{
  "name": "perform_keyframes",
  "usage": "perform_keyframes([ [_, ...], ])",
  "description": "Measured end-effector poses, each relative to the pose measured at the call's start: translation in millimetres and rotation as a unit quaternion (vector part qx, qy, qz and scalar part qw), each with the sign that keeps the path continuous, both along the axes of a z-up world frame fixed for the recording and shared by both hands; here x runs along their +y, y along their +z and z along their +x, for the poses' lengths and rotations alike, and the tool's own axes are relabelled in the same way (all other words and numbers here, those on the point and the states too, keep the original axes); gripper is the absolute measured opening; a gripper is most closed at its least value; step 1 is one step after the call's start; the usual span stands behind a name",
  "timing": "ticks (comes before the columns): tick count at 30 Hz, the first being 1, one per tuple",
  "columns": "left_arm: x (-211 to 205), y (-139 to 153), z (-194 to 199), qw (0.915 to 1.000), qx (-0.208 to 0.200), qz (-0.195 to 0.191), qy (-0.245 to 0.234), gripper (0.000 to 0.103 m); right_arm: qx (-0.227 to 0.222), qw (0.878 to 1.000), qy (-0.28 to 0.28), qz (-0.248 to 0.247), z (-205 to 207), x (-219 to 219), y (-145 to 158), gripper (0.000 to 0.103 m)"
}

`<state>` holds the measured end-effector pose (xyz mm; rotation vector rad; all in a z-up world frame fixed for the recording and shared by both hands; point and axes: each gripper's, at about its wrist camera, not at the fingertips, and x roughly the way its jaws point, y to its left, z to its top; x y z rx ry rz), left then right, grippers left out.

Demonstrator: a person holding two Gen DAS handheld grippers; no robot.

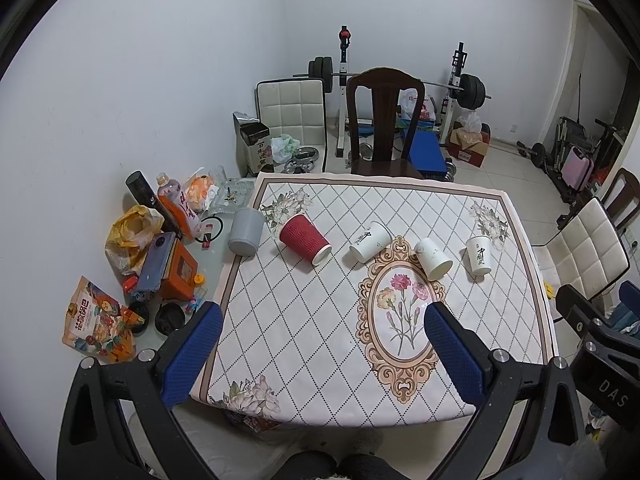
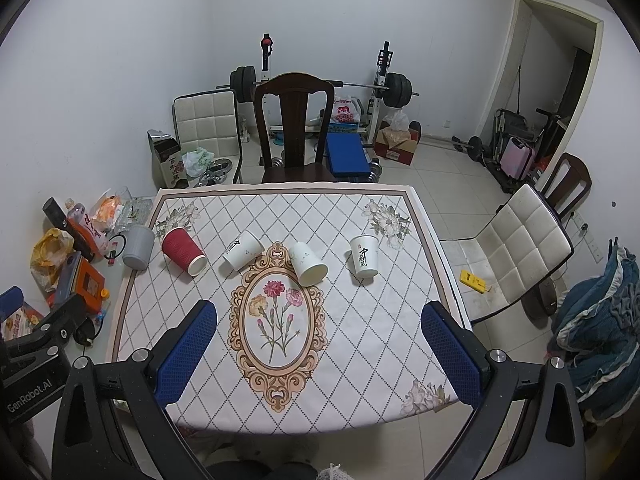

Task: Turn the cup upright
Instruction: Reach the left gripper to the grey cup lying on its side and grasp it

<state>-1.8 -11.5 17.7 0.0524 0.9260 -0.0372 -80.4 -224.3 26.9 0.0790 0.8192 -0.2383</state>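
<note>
Several cups lie in a row across the far half of the table. A grey cup stands mouth down at the left edge. A red ribbed cup lies on its side. A white cup and another white cup lie on their sides. A white cup with black writing stands mouth down. My left gripper and right gripper are open and empty, high above the near half of the table.
The table carries a flowered diamond-pattern cloth. Bottles, bags, a phone and snack packs crowd the table's left strip. A dark wooden chair stands at the far side, a white padded chair at the right.
</note>
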Motion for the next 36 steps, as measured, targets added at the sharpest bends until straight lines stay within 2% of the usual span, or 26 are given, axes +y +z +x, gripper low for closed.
perform_keyframes([
  [4,-3,-8,2,0.9999,0.0,0.005,0.016,0.103,0.003,1.0,0.006,0.005,0,-1,-2,0.103],
  [9,4,-47,17,0.9974,0.024,0.023,0.063,0.103,0.029,0.999,0.019,0.025,23,-11,-31,0.103],
  [13,19,-82,33,0.9931,0.05,0.044,0.097,0.103,0.069,0.996,0.044,0.047,51,-10,-70,0.103],
  [19,46,-134,67,0.9863,0.099,0.06,0.117,0.103,0.129,0.989,0.066,0.042,103,15,-133,0.103],
  [30,99,-235,163,0.9711,0.197,0.068,0.116,0.103,0.243,0.968,0.055,0.043,215,68,-252,0.103],
  [32,109,-247,181,0.9693,0.206,0.066,0.118,0.103,0.271,0.96,0.058,0.046,234,78,-272,0.103],
  [36,127,-268,221,0.9671,0.215,0.063,0.121,0.103,0.298,0.952,0.05,0.045,265,93,-302,0.103],
])
